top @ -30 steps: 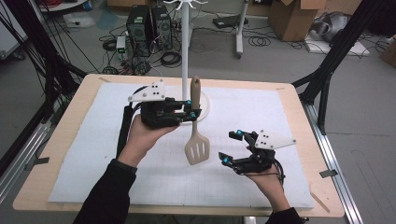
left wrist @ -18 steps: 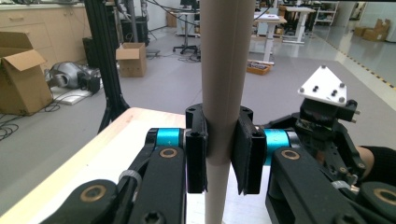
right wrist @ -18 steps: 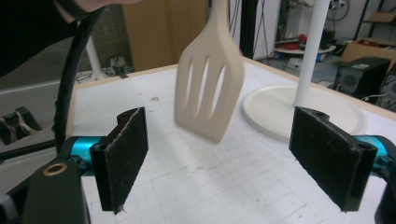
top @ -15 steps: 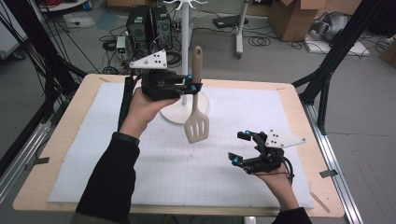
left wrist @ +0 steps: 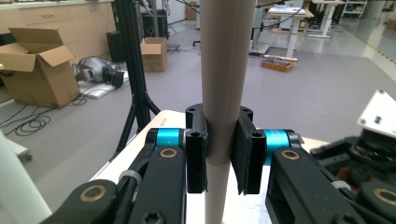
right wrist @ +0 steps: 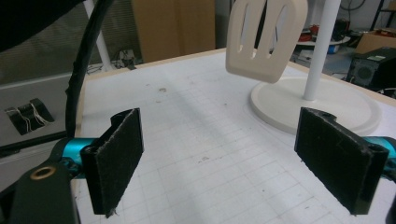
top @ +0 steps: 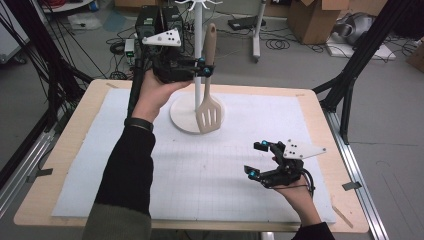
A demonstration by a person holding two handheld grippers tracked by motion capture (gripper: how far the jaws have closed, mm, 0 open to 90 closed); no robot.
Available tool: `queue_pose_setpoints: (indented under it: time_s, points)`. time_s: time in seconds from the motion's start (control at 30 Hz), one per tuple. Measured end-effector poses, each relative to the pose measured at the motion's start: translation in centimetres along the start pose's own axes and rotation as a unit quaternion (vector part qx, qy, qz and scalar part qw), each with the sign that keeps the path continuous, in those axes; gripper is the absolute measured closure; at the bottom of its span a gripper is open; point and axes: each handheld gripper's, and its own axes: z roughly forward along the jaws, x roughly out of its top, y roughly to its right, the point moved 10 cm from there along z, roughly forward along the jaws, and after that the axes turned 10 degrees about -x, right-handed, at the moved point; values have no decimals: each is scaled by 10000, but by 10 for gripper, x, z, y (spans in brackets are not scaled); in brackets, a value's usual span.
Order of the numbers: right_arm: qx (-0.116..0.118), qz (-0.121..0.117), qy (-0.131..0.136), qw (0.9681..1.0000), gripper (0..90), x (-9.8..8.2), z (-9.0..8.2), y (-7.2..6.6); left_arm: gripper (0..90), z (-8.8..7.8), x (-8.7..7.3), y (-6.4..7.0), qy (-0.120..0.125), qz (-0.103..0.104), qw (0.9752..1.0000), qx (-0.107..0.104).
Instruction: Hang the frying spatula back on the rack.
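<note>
A beige slotted spatula (top: 209,107) hangs upright in the air above the table, blade down, its handle (left wrist: 224,70) clamped between the jaws of my left gripper (top: 204,67). The blade (right wrist: 266,37) floats just in front of a white stand's pole (top: 198,55) and over its round base (top: 182,117). My left gripper (left wrist: 219,154) is shut on the handle. My right gripper (top: 256,159) rests low over the white mat at the front right, open, with nothing between its pads (right wrist: 116,158).
The white stand has hooks at its top (top: 197,4) and sits at the back middle of the grid-marked mat (top: 200,170). Black frame legs (top: 355,65) flank the table. Boxes and cables lie on the floor beyond the far edge.
My left gripper lifted the spatula up and toward the stand's pole. The right gripper drew back toward the front right of the table.
</note>
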Motion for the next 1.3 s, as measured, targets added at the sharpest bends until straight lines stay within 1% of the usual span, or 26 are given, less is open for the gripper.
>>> queue_pose_setpoints:
  time_s: [0.07, 0.13, 0.17, 0.2, 0.23, 0.3, 0.4, 0.47, 0.53, 0.57, 0.63, 0.7, 0.8, 0.83, 1.0, 1.03, 1.13, 1.3]
  points:
    - [10, 44, -28, 10000, 147, 0, -1, -1, 767, 2, 4, -5, 1, -26, 10000, 60]
    - [11, 15, -6, 10000, 147, 0, -2, 0, 767, 4, 7, -11, -4, -61, 9999, 141]
    - [10, 13, -7, 10000, 148, 0, -2, 0, 767, 5, 8, -16, -33, -119, 9998, 185]
    - [24, 48, -12, 10000, 148, 0, -3, 0, 767, 6, 8, -19, -41, -129, 9997, 220]
    - [8, 11, 19, 10000, 148, 0, -3, 1, 767, 6, 8, -19, -41, -129, 9997, 220]
    - [36, 26, 15, 10000, 148, 0, -3, 0, 767, 7, 6, -29, -66, -242, 9990, 370]
    - [45, 24, 1, 10000, 148, 0, -4, -1, 767, 9, 6, -37, 26, -363, 9985, 404]
    - [41, 18, 20, 10000, 148, 1, -5, -1, 767, 9, 7, -38, 39, -353, 9986, 400]
    - [23, 41, 56, 10000, 148, 2, -7, 0, 767, 10, 9, -41, 83, -389, 9984, 408]
    - [19, 30, 50, 10000, 148, 1, -7, 1, 767, 8, 11, -44, 168, -404, 9981, 432]
    - [24, 49, 19, 10000, 148, 0, -7, 1, 767, 7, 13, -46, 235, -463, 9978, 414]
    - [18, 32, 15, 10000, 148, -1, -7, 1, 767, 7, 13, -46, 246, -479, 9978, 398]
    - [59, 30, 25, 10000, 148, 0, -8, -1, 767, 7, 12, -49, 282, -485, 9975, 441]
    - [67, 3, 34, 10000, 148, 0, -8, -1, 767, 7, 12, -50, 264, -500, 9975, 433]
    - [76, 17, -4, 10000, 148, -1, -8, -3, 767, 8, 9, -53, 256, -588, 9970, 437]
    - [69, 19, -35, 10000, 148, -2, -8, -4, 767, 7, 8, -56, 261, -623, 9965, 491]
    - [72, 14, -45, 10000, 148, -2, -8, -4, 766, 6, 7, -58, 253, -649, 9962, 513]
    - [72, 7, -40, 10000, 148, -2, -8, -4, 766, 4, 6, -66, 361, -814, 9938, 666]
